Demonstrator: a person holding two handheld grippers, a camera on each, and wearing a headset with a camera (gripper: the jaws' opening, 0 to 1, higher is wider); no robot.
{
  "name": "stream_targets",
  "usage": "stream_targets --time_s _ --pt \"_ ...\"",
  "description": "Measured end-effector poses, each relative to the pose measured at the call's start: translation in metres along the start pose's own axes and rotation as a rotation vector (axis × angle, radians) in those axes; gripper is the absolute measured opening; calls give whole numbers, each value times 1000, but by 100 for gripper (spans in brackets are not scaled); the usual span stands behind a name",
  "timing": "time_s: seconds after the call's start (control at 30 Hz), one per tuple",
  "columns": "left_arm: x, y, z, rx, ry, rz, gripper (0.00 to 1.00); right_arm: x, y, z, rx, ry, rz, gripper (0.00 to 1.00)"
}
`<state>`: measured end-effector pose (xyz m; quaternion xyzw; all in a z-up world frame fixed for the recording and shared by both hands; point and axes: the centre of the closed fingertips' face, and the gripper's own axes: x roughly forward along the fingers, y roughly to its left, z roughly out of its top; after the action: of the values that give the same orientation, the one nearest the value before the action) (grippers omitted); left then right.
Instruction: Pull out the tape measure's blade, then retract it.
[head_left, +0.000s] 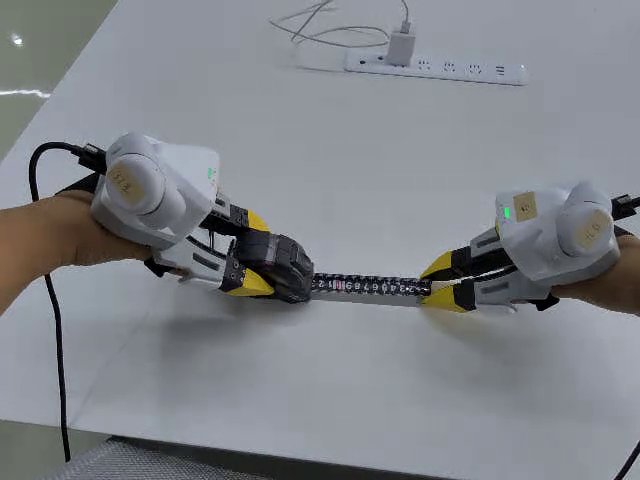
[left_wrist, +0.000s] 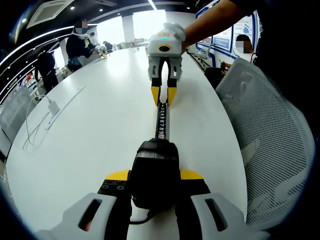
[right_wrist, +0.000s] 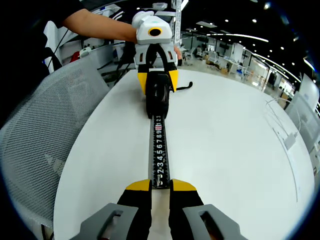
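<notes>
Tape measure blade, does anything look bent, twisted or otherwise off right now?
Nothing stands out. The blade runs straight, numbers up, from the black case clamped in the left gripper to the right gripper, shut on its tip. No kink or twist shows.

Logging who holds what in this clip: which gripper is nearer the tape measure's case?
Left. The left gripper is shut around the case; the right gripper is apart from it, pinching the tip of the pulled-out blade.
</notes>
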<state>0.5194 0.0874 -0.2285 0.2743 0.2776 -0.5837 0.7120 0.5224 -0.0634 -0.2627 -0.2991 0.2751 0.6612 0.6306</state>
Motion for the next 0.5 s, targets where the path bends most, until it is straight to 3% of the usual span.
stream_targets --time_s 0.5 --pt "0 0 0 3 1 1 28 -14 1 -11 14 4 -14 8"
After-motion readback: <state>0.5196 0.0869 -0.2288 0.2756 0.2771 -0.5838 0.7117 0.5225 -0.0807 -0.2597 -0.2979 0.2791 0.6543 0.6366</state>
